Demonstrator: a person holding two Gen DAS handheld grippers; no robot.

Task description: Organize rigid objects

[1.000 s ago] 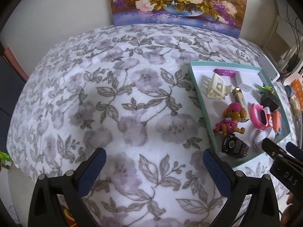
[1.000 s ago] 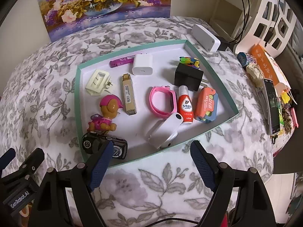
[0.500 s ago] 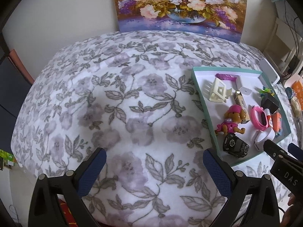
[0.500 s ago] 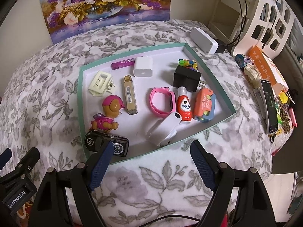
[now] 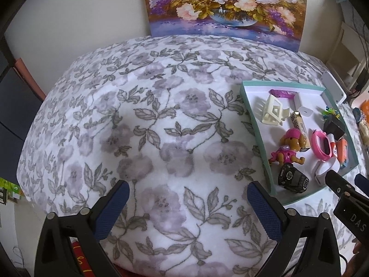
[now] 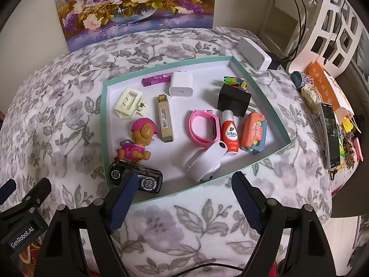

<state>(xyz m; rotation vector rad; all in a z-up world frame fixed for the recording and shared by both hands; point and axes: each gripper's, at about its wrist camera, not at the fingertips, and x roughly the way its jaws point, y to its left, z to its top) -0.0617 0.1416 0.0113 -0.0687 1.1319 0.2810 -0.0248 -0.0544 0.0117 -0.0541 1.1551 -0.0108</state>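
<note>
A fleecy blanket printed with grey-mauve flowers and leaves covers the rounded surface, with a flower painting leaning on the pale wall beyond it. The left gripper hangs over bare blanket, its jaws wide and empty, the blue ribbed pads well apart. Ahead and to the right of those jaws lies a shallow tray with a teal rim and white floor.

The right gripper hovers at the tray's near edge, jaws wide with nothing between them. Just beyond its left pad sits a black toy car with round "CS" wheels, and past that a glossy plastic puppy figure in a pink cap. Farther on lie a cream claw hair clip, a slim gold rectangular stick and a purple tube. Straight ahead between the jaws rests a smooth white rounded device, with a pink rubbery watch band and a boxy white charger behind it. Toward the right pad stand a red-and-white small bottle, an orange and blue case and a matte black adapter. Off the tray, far right, are a white box, a phone, and white lattice shelving.
</note>
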